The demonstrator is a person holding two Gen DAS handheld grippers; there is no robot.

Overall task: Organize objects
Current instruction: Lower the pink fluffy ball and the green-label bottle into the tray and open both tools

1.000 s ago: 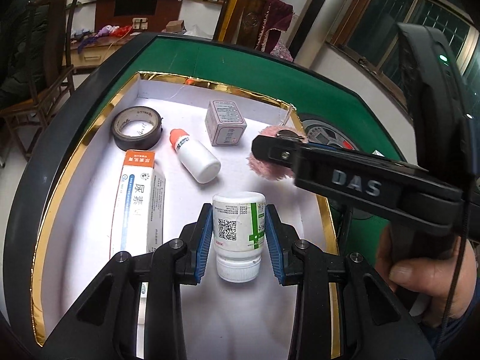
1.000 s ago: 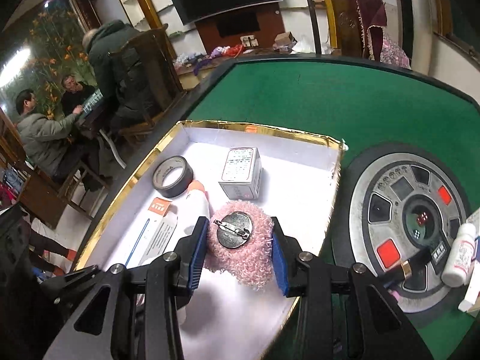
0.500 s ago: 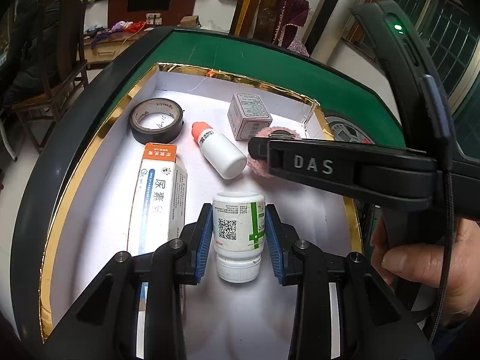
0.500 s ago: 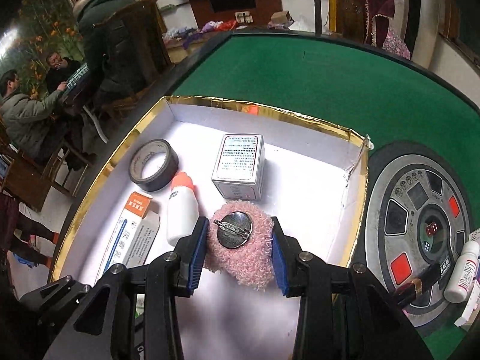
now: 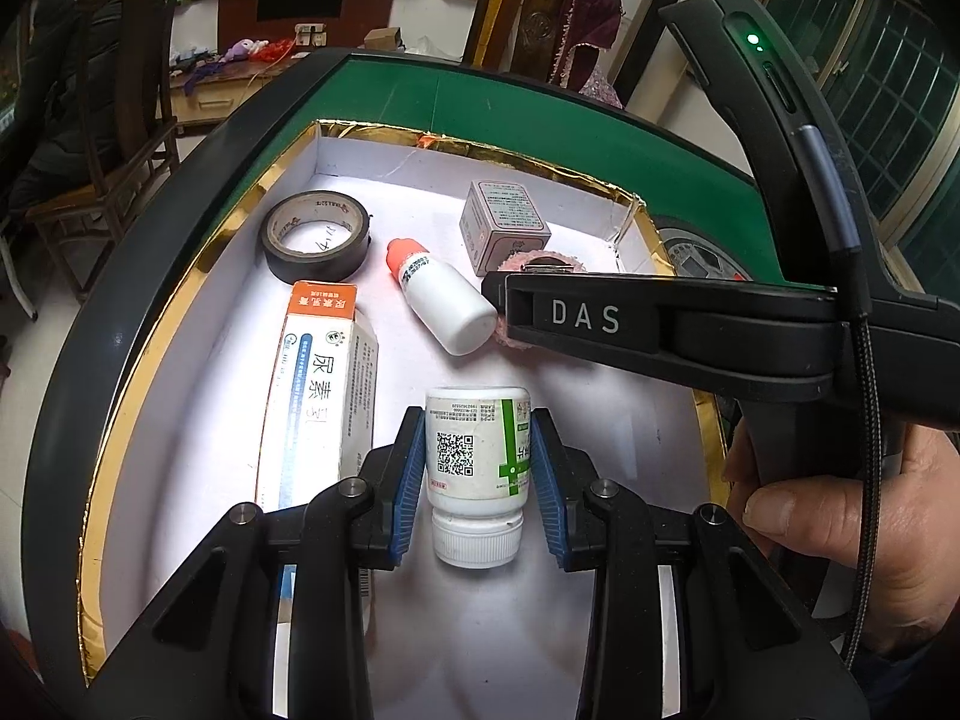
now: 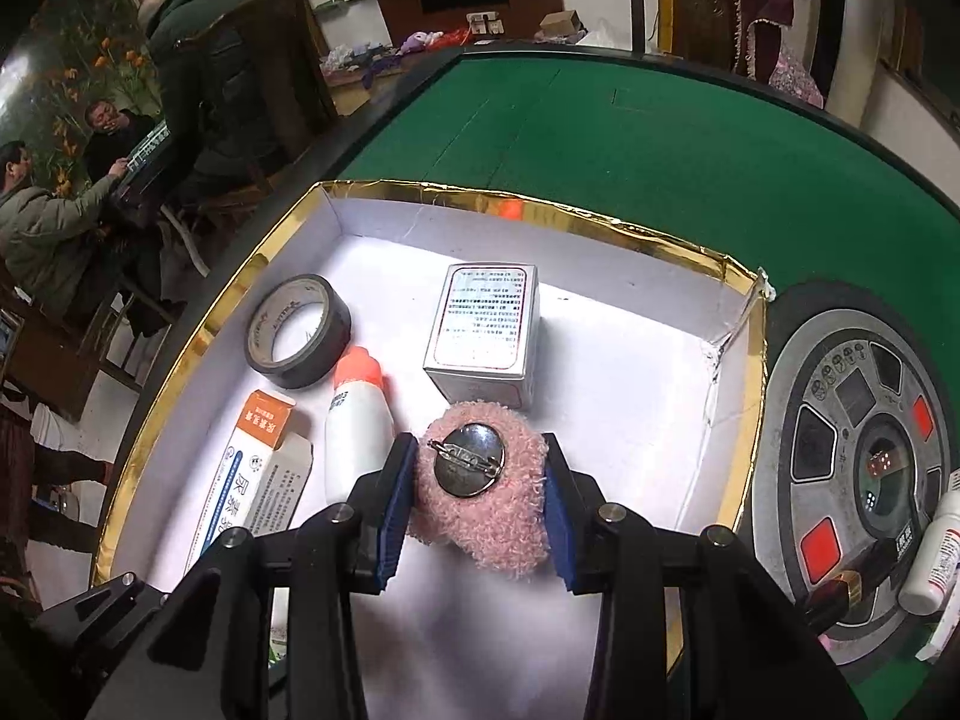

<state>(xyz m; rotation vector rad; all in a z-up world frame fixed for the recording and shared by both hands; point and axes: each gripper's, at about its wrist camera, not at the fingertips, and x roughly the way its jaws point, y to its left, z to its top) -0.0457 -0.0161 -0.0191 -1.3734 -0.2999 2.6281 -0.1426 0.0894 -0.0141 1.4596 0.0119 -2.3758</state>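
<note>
The left gripper (image 5: 478,468) is clamped on a white pill bottle (image 5: 477,450), cap toward the camera, held over the near part of the white tray (image 5: 198,276); the right gripper (image 6: 480,498) is clamped on a pink fuzzy brooch (image 6: 486,510), its metal pin back facing up, over the tray's middle. In the tray lie a roll of black tape (image 5: 315,234) at the far left; a long carton (image 5: 321,396) along the left side, close beside the left jaws; a dropper bottle (image 5: 441,300) with an orange cap lying on its side between tape and brooch; a small grey box (image 5: 504,225) just beyond the brooch. The right gripper's black body crosses the left view and hides most of the brooch; a hand (image 5: 840,534) grips its handle. The tray sits on a green table (image 6: 660,138); right of it are a round dice panel (image 6: 864,462) and another white bottle (image 6: 933,552).
</note>
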